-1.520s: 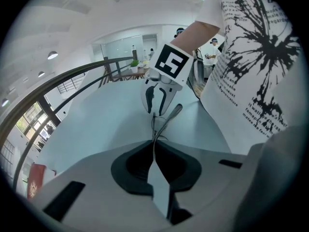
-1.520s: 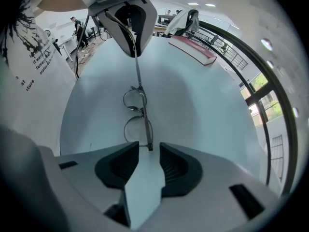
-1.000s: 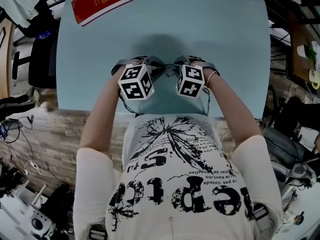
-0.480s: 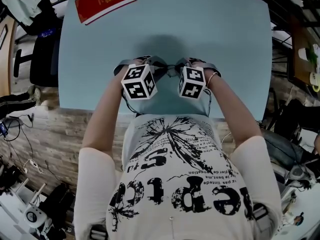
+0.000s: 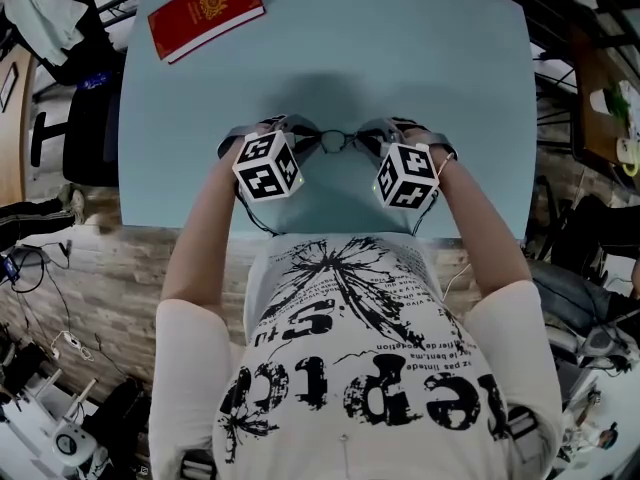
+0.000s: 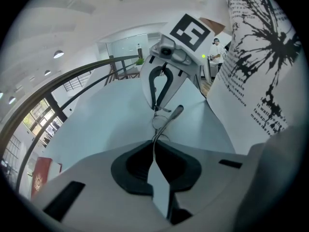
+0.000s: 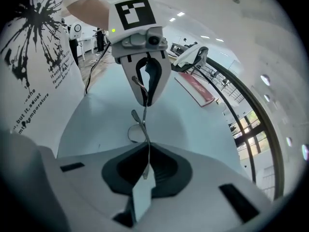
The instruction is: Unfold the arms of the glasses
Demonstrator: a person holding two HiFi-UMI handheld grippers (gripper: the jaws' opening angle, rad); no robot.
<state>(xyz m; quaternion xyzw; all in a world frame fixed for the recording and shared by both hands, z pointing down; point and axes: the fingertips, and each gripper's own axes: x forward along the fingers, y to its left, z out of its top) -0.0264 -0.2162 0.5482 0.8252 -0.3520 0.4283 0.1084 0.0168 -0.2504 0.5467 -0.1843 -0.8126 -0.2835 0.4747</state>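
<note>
Red book (image 5: 205, 13): lies at the far left corner of the table (image 5: 430, 58), well apart from the work and no part of it
Left gripper (image 5: 285, 131): clenched on the thin metal at the left end of the glasses, over the middle of the table near its near edge
Glasses (image 5: 338, 140): span the gap between the two grippers, front bar across, and seem to be held just clear of the table
Right gripper (image 5: 390, 131): its jaws have just been closing and now pinch a thin arm (image 7: 143, 129) of the glasses, which runs in between the pads
Step in hand: both ends look secured, so the grasp seems done and the swinging-out of an arm is about to start or barely under way
Next move: one gripper has to hold the frame steady while the other swings its arm outward about the hinge in a gentle arc, without pulling along the arm or twisting the frame
Risk: the metal is thin, so a hard squeeze or a sideways tug could bend it or let it slip from the pads
</note>
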